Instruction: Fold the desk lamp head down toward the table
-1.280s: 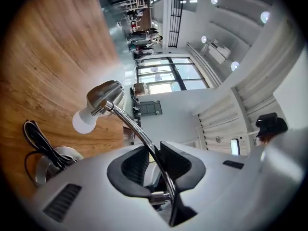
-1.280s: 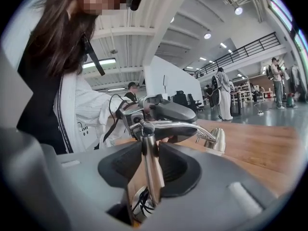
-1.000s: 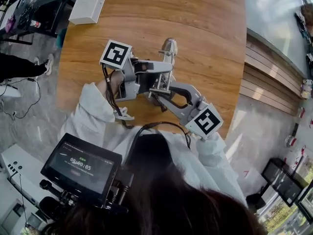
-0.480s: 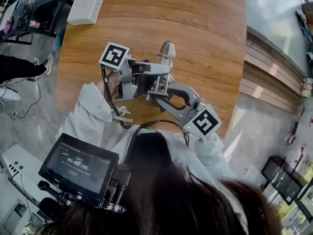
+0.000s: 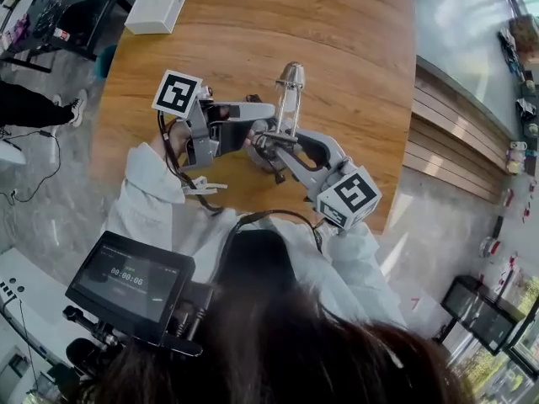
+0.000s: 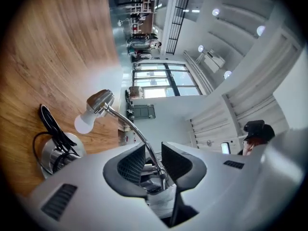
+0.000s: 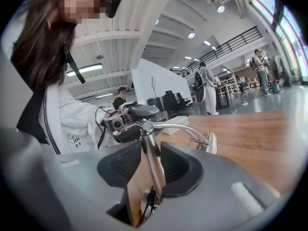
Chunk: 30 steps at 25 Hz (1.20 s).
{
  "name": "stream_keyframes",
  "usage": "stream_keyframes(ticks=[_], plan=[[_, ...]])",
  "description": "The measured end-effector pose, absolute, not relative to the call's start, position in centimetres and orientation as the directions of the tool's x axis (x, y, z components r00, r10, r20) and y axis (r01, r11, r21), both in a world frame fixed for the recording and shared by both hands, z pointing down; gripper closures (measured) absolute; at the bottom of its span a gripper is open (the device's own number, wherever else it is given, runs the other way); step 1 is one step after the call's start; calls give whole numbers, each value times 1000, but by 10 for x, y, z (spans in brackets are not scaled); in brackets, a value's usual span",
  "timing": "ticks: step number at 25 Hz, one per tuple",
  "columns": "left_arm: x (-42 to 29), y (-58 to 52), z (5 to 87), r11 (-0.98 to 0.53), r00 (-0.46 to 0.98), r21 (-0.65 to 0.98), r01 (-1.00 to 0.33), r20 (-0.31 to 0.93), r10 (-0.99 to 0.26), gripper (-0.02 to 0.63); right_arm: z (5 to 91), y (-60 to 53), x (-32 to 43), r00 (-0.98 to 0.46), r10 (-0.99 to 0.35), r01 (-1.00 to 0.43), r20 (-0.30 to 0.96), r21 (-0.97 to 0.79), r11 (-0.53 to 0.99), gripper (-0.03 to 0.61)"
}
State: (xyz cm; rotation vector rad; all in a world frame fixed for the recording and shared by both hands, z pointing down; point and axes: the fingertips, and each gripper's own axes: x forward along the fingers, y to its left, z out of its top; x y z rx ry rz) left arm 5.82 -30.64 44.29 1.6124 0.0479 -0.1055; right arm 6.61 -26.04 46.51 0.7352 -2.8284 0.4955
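Note:
A chrome desk lamp stands on the round wooden table (image 5: 354, 66), its head (image 5: 291, 76) pointing away from me. In the left gripper view the head (image 6: 100, 101) with its white bulb (image 6: 83, 123) hangs over the table beside the round base (image 6: 53, 153). My left gripper (image 5: 265, 124) reaches in from the left. The thin upper arm (image 6: 144, 141) runs between its pads without being pressed, and its jaws have just been opening (image 6: 153, 161). My right gripper (image 5: 271, 148) comes from the lower right, shut on the upright post (image 7: 153, 165) below the joint.
A white box (image 5: 160, 2) lies at the table's far left edge. A black cable (image 6: 50, 124) loops up from the lamp base. The table's near edge is close under my arms. A person's feet (image 5: 76, 108) stand on the floor at the left.
My left gripper has drawn back a little to the left and its jaws have spread off the lamp arm. The right gripper and the lamp head stay about where they were.

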Motion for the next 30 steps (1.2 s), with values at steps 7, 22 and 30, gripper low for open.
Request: stream_keyframes(ticks=[7,22,30], plan=[[36,-272,378,-547,983,826,-132,39,-179,525,439,-216,84,-793,-546,-608,268,-314,729,477],[51,-257,295,-766,804,287,-575,25,-594,611,322,-254,126,-571,-811,-819,123,-154,553,577],[53,-260,287,-750,774,221,-624,39,-632,612,304,-263,105,-583,-806,-812,100,-101,574,577]])
